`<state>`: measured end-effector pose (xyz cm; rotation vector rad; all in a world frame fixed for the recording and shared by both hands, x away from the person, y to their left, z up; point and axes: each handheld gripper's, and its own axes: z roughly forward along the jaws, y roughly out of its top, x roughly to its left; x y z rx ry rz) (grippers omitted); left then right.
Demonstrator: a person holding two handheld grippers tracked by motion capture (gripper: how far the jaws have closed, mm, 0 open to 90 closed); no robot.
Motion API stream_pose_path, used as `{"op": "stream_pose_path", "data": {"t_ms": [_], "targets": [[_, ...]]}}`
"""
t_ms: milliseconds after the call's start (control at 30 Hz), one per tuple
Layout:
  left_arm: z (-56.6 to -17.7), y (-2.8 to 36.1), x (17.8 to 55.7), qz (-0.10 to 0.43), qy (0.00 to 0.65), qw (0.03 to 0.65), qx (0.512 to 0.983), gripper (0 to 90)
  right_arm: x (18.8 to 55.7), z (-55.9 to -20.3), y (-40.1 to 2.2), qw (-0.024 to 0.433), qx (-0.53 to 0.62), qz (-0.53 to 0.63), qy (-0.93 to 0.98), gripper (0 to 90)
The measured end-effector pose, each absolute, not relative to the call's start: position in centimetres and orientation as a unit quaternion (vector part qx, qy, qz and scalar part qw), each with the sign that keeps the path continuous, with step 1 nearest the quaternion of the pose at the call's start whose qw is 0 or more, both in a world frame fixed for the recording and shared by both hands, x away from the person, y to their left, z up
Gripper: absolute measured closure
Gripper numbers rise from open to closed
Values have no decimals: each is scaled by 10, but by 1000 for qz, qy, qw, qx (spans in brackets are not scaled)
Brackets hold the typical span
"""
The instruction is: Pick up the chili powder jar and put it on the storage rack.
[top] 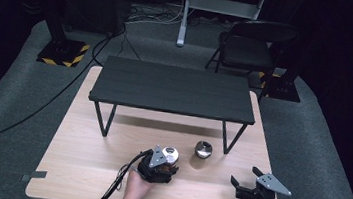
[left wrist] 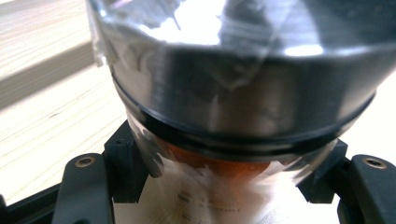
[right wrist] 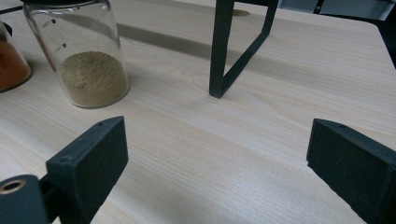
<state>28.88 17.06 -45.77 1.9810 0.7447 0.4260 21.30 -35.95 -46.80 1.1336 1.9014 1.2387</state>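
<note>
- Your left gripper (top: 169, 165) is clamped on the jar of orange spice (left wrist: 224, 165): in the left gripper view both black jaws press the glass just below the metal lid (left wrist: 243, 93), one on each side.
- Gripping under the lid rather than on it looks sensible to me; the jaws bear on the straight glass wall, so the jar should stay upright when you lift.
- That jar stands near the front edge of the tabletop (top: 81, 164), a little left of the middle, with your left hand (top: 135, 188) coming in from the front edge behind it.
- Your right gripper (top: 246, 180) holds nothing; in its own view the jaws stand wide apart over bare wood. It sits near the front right corner, well apart from both jars, which I take as waiting out of the way.
- The second jar (right wrist: 81, 56), with tan powder in the bottom, stands just right of the held one, toward the right leg of the black shelf (top: 173, 89).
- The shelf spans the back half of the tabletop on thin metal legs; its top is bare, so it may be where the jars are meant to go.
- Count: two jars, each with a shiny lid; two grippers; one shelf; one table.
- Beyond the far edge are one dark chair (top: 251, 47) and two stands with yellow-and-black bases (top: 64, 51).
</note>
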Motion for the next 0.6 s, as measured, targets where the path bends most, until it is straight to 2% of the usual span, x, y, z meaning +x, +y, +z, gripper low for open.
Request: {"op": "stream_pose_path", "data": {"t_ms": [600], "targets": [[-449,192,281,175,297,503,793,320,213,-468,-360,298,426,467,715,45]]}}
